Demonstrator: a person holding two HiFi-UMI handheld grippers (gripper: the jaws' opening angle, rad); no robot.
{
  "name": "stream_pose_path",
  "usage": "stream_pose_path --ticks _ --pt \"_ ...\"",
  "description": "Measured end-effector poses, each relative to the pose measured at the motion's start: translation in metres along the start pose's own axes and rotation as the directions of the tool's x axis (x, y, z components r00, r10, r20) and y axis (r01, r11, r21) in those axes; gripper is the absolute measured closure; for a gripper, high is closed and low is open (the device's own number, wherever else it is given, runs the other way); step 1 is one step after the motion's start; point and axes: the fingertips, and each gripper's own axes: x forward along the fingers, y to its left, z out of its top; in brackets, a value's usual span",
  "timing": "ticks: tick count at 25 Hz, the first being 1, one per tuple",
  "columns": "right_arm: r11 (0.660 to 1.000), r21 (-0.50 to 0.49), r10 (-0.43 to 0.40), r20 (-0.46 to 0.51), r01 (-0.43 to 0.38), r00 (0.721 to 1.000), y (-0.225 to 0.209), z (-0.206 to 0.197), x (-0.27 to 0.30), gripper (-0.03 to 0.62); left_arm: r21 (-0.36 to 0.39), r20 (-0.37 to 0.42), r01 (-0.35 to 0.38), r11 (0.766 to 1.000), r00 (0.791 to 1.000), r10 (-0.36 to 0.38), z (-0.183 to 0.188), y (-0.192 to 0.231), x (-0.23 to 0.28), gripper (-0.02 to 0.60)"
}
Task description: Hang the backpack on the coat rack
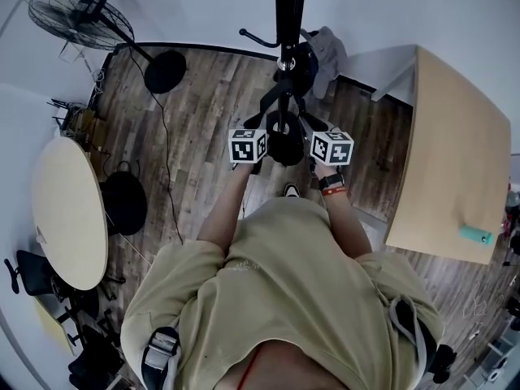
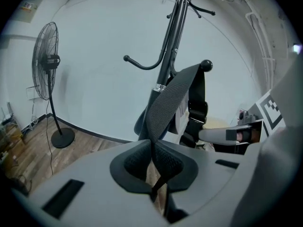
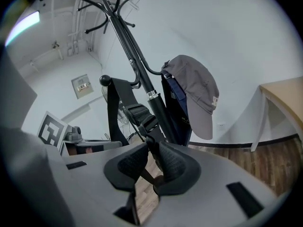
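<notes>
Planks of brown wood floor (image 1: 203,96) lie under the tall black metal coat rack (image 1: 288,23). Just near of its pole, the black backpack (image 1: 284,146) shows between the left hand-held gripper (image 1: 248,146) and the right hand-held gripper (image 1: 331,147). In the left gripper view the jaws are pressed onto the black mesh shoulder strap (image 2: 170,103), which loops over a ball-tipped hook (image 2: 206,65). In the right gripper view the jaws pinch a black webbing strap (image 3: 142,119) below its buckle. A grey cap (image 3: 194,93) hangs on the rack at right.
</notes>
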Motion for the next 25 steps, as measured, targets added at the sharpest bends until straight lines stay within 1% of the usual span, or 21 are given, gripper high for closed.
stream_pose_path --ticks 3,8,12,13,17,23,25 --pt "1.0 -0.005 0.001 0.018 -0.001 1.0 0.01 -0.005 0.006 0.51 0.014 -0.014 0.035 0.999 0.999 -0.034 -0.009 -0.012 0.006 0.557" --pt "0.999 -0.02 -0.034 0.049 0.035 0.998 0.01 -0.005 0.013 0.51 0.002 -0.025 0.071 0.997 0.997 -0.071 -0.012 -0.022 0.018 0.555" --pt "0.998 -0.017 -0.057 0.063 0.058 0.996 0.011 -0.006 0.009 0.508 0.001 -0.048 0.136 0.991 0.99 -0.135 -0.018 -0.036 0.017 0.554" --pt "0.998 -0.024 -0.059 0.061 0.06 0.996 0.012 -0.007 0.009 0.512 0.007 -0.053 0.14 0.99 0.989 -0.14 -0.019 -0.037 0.016 0.554" --pt "0.997 -0.059 -0.054 0.039 0.056 0.998 0.022 -0.012 0.009 0.51 0.025 -0.031 0.085 0.996 0.996 -0.084 -0.015 -0.032 0.002 0.554" --pt "0.997 -0.054 -0.045 0.062 0.048 0.997 0.037 -0.021 -0.01 0.51 0.023 0.035 0.079 0.997 0.996 -0.08 -0.01 -0.04 -0.027 0.554" --pt "0.997 -0.062 -0.043 0.066 0.048 0.997 0.044 -0.02 -0.014 0.51 0.038 0.065 0.072 0.997 0.995 -0.074 -0.003 -0.042 -0.039 0.554"
